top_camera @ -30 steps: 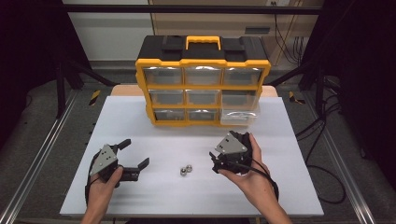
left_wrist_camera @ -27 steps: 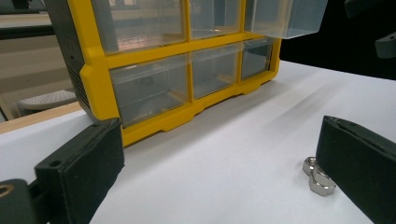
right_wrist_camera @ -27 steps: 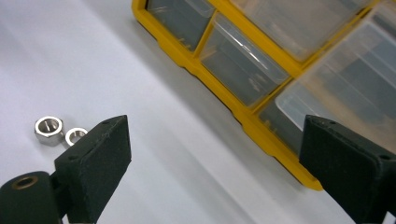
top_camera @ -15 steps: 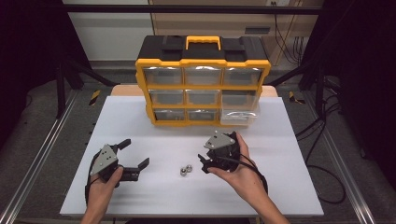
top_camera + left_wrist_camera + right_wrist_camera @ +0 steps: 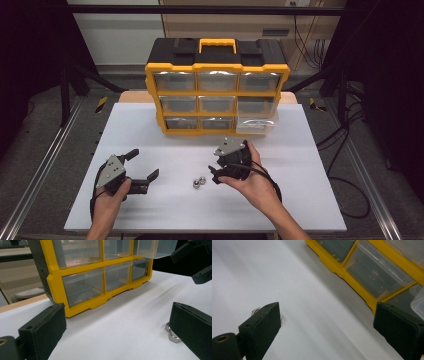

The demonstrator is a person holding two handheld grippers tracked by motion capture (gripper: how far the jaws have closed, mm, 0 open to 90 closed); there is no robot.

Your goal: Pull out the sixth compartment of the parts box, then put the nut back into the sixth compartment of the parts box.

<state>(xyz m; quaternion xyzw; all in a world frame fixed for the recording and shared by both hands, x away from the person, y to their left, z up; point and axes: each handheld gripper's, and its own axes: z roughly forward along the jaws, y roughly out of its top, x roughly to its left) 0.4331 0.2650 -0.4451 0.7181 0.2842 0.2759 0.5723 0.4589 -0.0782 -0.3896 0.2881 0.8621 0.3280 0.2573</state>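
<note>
Right tongs (image 5: 216, 170) gaping wide, closing in on the two nuts (image 5: 199, 182) lying just beside them, well in front of the yellow drawer box (image 5: 217, 88). Left tongs (image 5: 142, 166) idling open, holding nothing. Probably needing a dip down and a squeeze next. White tabletop (image 5: 300, 165), dark workshop floor and cables (image 5: 345, 150) behind the box.

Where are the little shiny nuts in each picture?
High view: the nuts lie on the white table, just left of the right gripper.
Left gripper view: low at the right edge, partly behind the right-hand jaw.
Right gripper view: a glint peeks out above the left-hand jaw, at mid-left.
Shared landmark: the yellow drawer organizer, behind the nuts in all three.
</note>
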